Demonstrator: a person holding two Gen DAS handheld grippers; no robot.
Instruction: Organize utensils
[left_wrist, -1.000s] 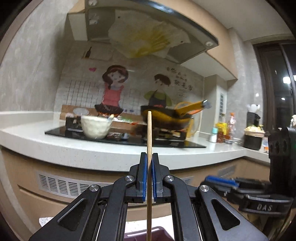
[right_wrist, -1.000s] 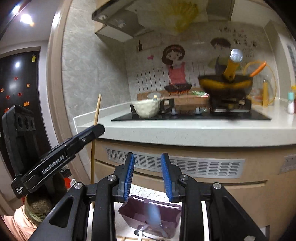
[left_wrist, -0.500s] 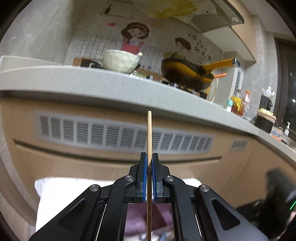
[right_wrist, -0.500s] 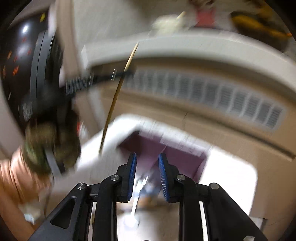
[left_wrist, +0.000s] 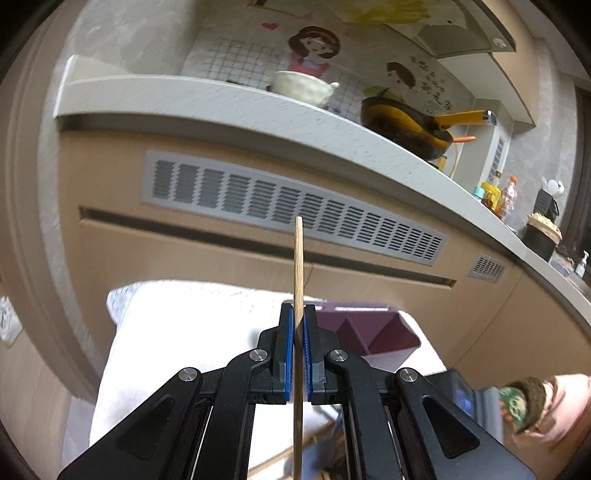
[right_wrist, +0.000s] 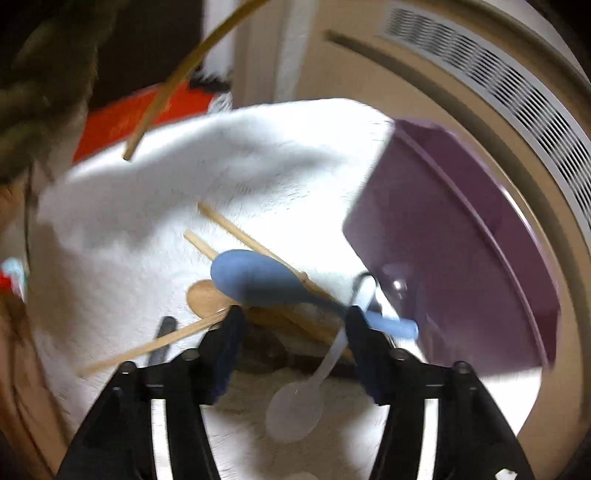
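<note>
My left gripper is shut on a wooden chopstick that stands upright between its blue pads, over a white towel. A purple utensil holder stands just behind it on the right. My right gripper points down at a pile of utensils on the towel, its jaws opening and gripping nothing. Under it lie a blue spoon, a wooden spoon, loose chopsticks and a clear plastic spoon. The holder is to the right. The held chopstick crosses the top left.
A cabinet front with a grey vent grille rises right behind the towel, under a white counter with a bowl and a pan. A red object lies beyond the towel's far left. A person's sleeve shows at lower right.
Both grippers came down from counter height to the towel. The right one tipped steeply onto the utensil pile and its jaws widened. The left one still grips the chopstick.
</note>
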